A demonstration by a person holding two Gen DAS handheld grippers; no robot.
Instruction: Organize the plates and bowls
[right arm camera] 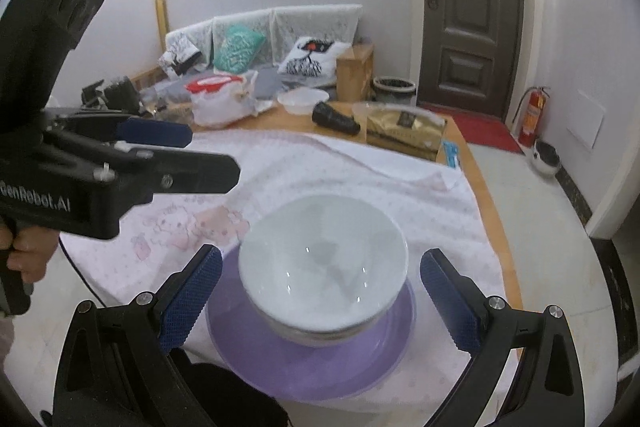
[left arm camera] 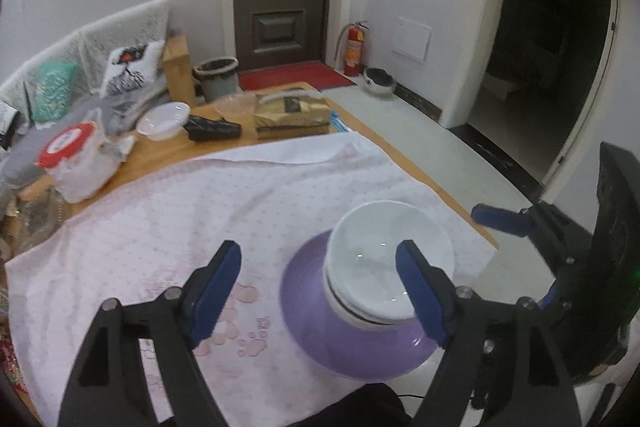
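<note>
Bowls: stacked white bowls point(right arm camera: 323, 267) sit nested on the purple plate point(right arm camera: 308, 359), near the table's front edge.
Plate: lies flat on the pink dotted cloth point(left arm camera: 168, 223) covering the table point(left arm camera: 168, 151).
Right gripper point(right arm camera: 320, 301): jaws wide open, a finger on either side of the bowls, gripping nothing.
Left gripper point(left arm camera: 318, 291): jaws wide open and empty, its right finger in front of the bowls.
Behind: a spare white bowl point(left arm camera: 163, 121), a red-lidded container point(left arm camera: 78, 161), a brown box point(left arm camera: 292, 117).
</note>
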